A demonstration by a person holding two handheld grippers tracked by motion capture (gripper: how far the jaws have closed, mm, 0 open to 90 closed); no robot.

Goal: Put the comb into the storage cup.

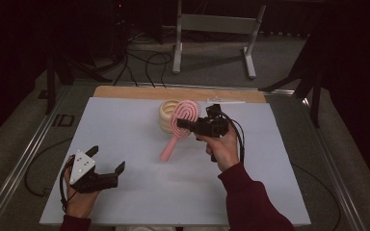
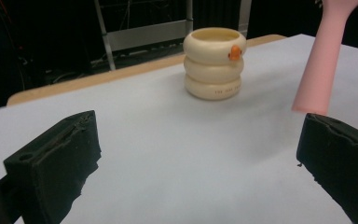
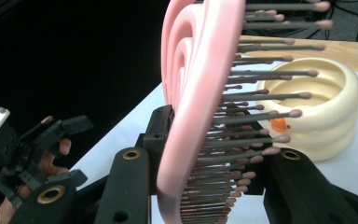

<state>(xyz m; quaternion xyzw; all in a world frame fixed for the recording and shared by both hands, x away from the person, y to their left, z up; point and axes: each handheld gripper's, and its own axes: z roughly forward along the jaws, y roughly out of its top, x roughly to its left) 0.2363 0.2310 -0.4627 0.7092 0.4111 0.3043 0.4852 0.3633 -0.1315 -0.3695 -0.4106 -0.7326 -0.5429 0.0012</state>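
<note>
A pink hairbrush hangs above the white table sheet with its handle slanting down to the left. My right gripper is shut on its round head. In the right gripper view the jaws stand on either side of the hairbrush head, one against its back and one against the bristles. A cream ribbed holder with a small orange mark stands upright just behind the brush. It is also in the left gripper view, where the holder is ahead and the brush handle at the right. My left gripper is open and holds nothing near the front left.
The white sheet covers most of the table, and a wooden strip shows along its far edge. Metal rails run along the table's sides. A grey metal stand and loose cables are on the floor beyond.
</note>
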